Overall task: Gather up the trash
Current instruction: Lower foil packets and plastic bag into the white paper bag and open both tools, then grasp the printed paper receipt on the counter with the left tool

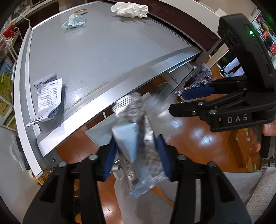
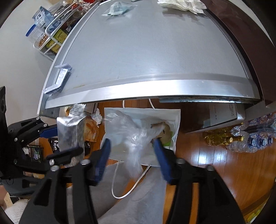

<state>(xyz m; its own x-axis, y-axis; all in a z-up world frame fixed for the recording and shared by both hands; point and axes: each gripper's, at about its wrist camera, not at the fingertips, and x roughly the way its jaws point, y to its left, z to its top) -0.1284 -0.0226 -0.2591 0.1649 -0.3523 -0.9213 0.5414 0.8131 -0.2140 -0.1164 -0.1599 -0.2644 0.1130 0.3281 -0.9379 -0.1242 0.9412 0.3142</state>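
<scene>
Both hands are down past the front edge of the grey metal-trimmed desk [image 2: 155, 56], over the white paper carrier bag with cord handles [image 2: 176, 120] that stands open on the wooden floor [image 2: 215, 163].

The left tongs [image 1: 136, 155] have a silver foil pouch with printed text [image 1: 138, 151] between their blue pads. The jaws stand parted and the blurred pouch looks loose rather than pinched, so my reading is that it is being let go; from the right wrist view it hangs just to the left of the bag's mouth, not plainly over it. The right tongs [image 2: 131, 149] are spread too, with a crumpled clear plastic bag [image 2: 136, 136] sagging between the pads into the carrier bag, apparently released as well.

So two pieces are at or near the collecting bag, which already holds some scraps (what exactly, I cannot tell).

Left on the desk:
- a printed paper receipt [image 1: 49, 96] curling over the near left corner
- a small clear plastic wrapper [image 1: 74, 21] at the far side
- a crumpled white tissue [image 1: 131, 8] by the far edge

By that count the job looks roughly half done, with three pieces to fetch.
</scene>
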